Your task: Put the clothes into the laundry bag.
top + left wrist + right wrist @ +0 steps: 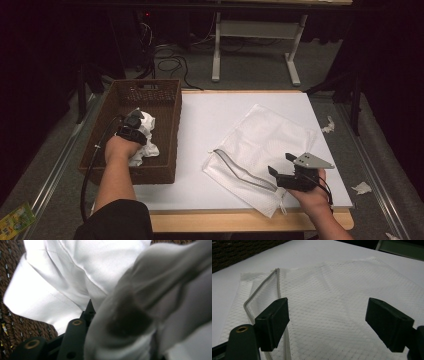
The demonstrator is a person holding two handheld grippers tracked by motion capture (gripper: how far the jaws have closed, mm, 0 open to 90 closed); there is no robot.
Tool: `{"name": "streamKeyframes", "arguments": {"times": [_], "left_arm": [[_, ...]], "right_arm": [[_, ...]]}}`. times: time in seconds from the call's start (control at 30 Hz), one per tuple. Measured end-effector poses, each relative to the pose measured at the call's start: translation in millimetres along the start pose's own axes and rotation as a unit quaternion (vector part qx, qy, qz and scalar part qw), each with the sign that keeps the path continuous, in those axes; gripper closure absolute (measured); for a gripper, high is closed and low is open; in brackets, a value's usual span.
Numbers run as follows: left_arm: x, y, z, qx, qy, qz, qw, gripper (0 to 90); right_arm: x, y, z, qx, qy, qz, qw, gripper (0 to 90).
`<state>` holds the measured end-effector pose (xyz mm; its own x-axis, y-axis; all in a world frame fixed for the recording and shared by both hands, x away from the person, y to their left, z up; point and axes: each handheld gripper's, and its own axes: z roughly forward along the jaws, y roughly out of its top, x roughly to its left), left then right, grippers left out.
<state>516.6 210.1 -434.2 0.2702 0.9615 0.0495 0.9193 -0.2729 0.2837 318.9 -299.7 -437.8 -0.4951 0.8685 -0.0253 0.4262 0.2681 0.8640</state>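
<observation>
The left gripper [134, 120] reaches down into the brown wicker basket [167, 102] at the left edge of the white table [210, 115], its tip buried in a crumpled white cloth [147, 131] lying on the basket floor. In the left gripper view the cloth [62, 272] bunches thickly over and around the black jaws — folds cover the tips, so I cannot tell whether the pads already press on it.

The right gripper [281, 169] hovers at the near right of the table, over the near edge of a white mesh laundry bag [265, 135] that lies flat on the tabletop. In the right gripper view its jaws stand spread wide apart with nothing between them, the mesh bag [332, 302] beneath and its zipper [277, 282] curving open along the left side. The basket and the bag lie well apart.
</observation>
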Motion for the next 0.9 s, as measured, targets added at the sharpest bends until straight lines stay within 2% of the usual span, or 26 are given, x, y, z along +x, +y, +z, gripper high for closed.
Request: {"name": "streamKeyframes", "arguments": {"times": [0.2,0.3,0.33,0.37,0.43,0.47,0.5,0.53,0.57,0.6,0.63,0.7,0.73,0.8,0.83,0.87,0.9], "left_arm": [[0.4,0.5,-5.5,-0.020,-0.002,0.000,0.9998,65.0],[-0.3,0.0,-11.1,-0.046,-0.002,0.005,0.9989,65.5],[-0.4,-0.3,-17.4,-0.074,-0.002,0.004,0.9972,66.0],[-0.4,-0.3,-17.4,-0.074,-0.002,0.004,0.9972,66.2],[-0.1,-2.2,-25.0,-0.106,0.002,0.000,0.9943,66.5],[-0.1,-2.2,-25.0,-0.106,0.002,0.000,0.9943,66.6],[1.1,-3.8,-30.1,-0.132,0.005,-0.004,0.9913,66.8],[1.8,-4.8,-32.6,-0.147,0.004,-0.004,0.9891,66.9],[1.8,-4.8,-32.6,-0.147,0.004,-0.004,0.9891,67.0],[2.1,-6.6,-38.6,-0.172,0.005,-0.003,0.9850,67.0],[2.1,-6.6,-38.6,-0.172,0.005,-0.003,0.9850,67.0],[2.1,-8.8,-42.9,-0.202,0.001,-0.004,0.9793,66.9],[1.7,-12.5,-49.5,-0.248,-0.007,0.001,0.9686,66.4],[0.9,-16.1,-56.1,-0.286,-0.019,0.004,0.9580,66.4],[0.9,-16.1,-56.1,-0.286,-0.019,0.004,0.9580,66.4],[-0.6,-19.5,-59.7,-0.307,-0.016,0.016,0.9515,66.4],[-0.6,-19.5,-59.7,-0.307,-0.016,0.016,0.9515,66.4]], "right_arm": [[-1.0,0.1,0.2,-0.001,0.001,0.002,1.0000,20.1],[-1.6,0.7,-0.7,-0.004,-0.001,0.005,1.0000,20.1],[-1.7,0.8,-0.8,-0.004,0.000,0.005,1.0000,20.1],[-1.7,0.8,-0.8,-0.004,0.000,0.005,1.0000,20.1],[-1.5,1.0,-0.9,-0.004,0.000,0.006,1.0000,20.1],[-1.5,1.0,-0.9,-0.004,0.000,0.006,1.0000,20.1],[-1.2,1.0,-1.1,-0.005,0.000,0.005,1.0000,20.1],[-1.0,0.9,-1.2,-0.005,0.000,0.005,1.0000,20.1],[-1.0,0.9,-1.2,-0.005,0.000,0.005,1.0000,20.1],[-0.9,1.0,-1.5,-0.005,0.000,0.005,1.0000,20.2],[-0.9,1.0,-1.5,-0.005,0.000,0.005,1.0000,20.2],[-1.1,1.0,-1.5,-0.007,0.000,0.004,1.0000,20.2],[-1.0,1.0,-1.5,-0.006,0.000,0.005,1.0000,20.2],[-0.9,1.1,-1.3,-0.006,0.000,0.004,1.0000,20.3],[-0.9,1.1,-1.3,-0.006,0.000,0.004,1.0000,20.3],[-0.7,1.1,-0.8,-0.006,0.001,0.002,1.0000,20.3],[-0.7,1.1,-0.8,-0.006,0.001,0.002,1.0000,20.3]]}}
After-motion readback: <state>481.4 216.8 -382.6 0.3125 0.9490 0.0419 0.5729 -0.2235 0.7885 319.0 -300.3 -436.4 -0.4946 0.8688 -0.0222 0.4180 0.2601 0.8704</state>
